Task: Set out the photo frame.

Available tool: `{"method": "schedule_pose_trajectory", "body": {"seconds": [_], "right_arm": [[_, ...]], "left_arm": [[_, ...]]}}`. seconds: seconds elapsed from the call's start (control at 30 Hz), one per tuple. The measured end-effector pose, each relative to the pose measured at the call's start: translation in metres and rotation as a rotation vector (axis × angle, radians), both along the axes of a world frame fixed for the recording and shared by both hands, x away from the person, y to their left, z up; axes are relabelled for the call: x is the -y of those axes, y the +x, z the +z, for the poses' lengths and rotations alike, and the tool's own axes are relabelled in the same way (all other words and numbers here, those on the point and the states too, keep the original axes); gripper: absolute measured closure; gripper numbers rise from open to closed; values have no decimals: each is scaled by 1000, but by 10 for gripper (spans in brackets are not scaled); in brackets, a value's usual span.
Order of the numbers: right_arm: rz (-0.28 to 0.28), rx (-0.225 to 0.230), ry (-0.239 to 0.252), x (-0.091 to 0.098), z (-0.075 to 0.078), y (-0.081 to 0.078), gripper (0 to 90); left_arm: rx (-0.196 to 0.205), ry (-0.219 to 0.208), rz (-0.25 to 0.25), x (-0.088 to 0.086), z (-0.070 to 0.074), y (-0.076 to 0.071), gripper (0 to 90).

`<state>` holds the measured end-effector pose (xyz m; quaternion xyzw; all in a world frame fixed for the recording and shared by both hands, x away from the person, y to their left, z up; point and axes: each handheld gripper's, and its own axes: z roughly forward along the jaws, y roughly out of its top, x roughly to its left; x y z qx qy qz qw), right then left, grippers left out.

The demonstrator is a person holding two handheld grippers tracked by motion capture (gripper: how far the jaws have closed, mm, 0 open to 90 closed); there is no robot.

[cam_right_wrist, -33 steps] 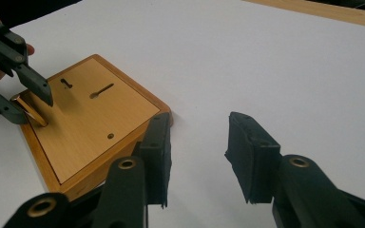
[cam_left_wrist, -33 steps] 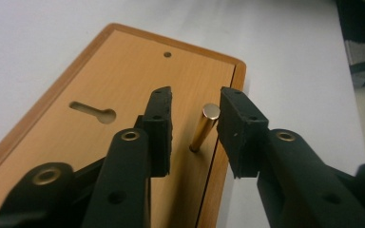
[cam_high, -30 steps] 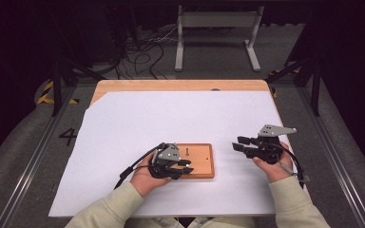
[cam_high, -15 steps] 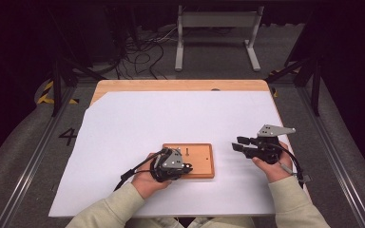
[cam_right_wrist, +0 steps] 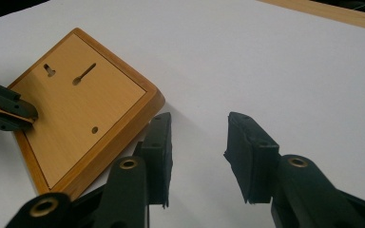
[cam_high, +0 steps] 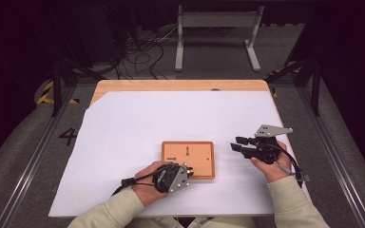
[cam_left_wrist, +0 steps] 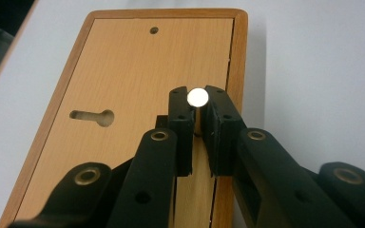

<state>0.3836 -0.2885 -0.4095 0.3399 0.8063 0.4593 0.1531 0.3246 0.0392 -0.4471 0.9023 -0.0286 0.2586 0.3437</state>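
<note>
Between the pads of the left tool (cam_left_wrist: 197, 107) stands a small metal pin (cam_left_wrist: 197, 97), its round bright head facing the left gripper view's camera and its shaft running down toward the wooden board (cam_left_wrist: 123, 80) beneath. The jaws have just been closing, and they now stand narrow, pressed on the pin from both sides. The pin's long axis is roughly upright to the board's face, and it sits close to the board's raised rim on the side nearest the person. From above, the left tool (cam_high: 173, 176) lies over the board's (cam_high: 188, 154) near left corner, so this hand is plainly the nearer one to the work.

Two slots and a small round hole are cut into the board's face. The keyhole slot (cam_left_wrist: 92, 117) lies to the left of the held pin in the left gripper view, and the round hole (cam_left_wrist: 154, 30) lies farther along the board, ahead of the tool. The likely coming move, by judgement, is to carry the pin across the face to one of these openings while keeping it upright.

The right tool (cam_high: 241, 145) hovers just beside the board's right edge, apart from it, above the white surface (cam_high: 171, 114). Its jaws stand moderately wide with nothing between them.
</note>
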Motion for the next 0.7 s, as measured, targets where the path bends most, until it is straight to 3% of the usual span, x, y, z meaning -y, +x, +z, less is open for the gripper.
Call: {"method": "schedule_pose_trajectory", "body": {"seconds": [0.1, 0.13, 0.17, 0.33, 0.5, 0.7], "right_arm": [[10, 1, 4, -1, 1, 0, 618], [14, -2, 5, -1, 1, 0, 618], [14, -2, 5, -1, 1, 0, 618], [28, -10, 7, -7, 2, 0, 562], [67, -51, 8, -18, 8, -2, 486], [133, -178, 30, -40, 12, 5, 341]], "left_arm": [[31, -3, -9, 0, -2, -4, 826], [60, 30, -20, 0, -1, -6, 828], [60, 30, -20, 0, -1, -6, 833], [160, 85, -27, 1, -3, -18, 838], [148, 78, -21, 1, -3, -17, 838], [144, 80, -14, 1, -3, -18, 838]]}}
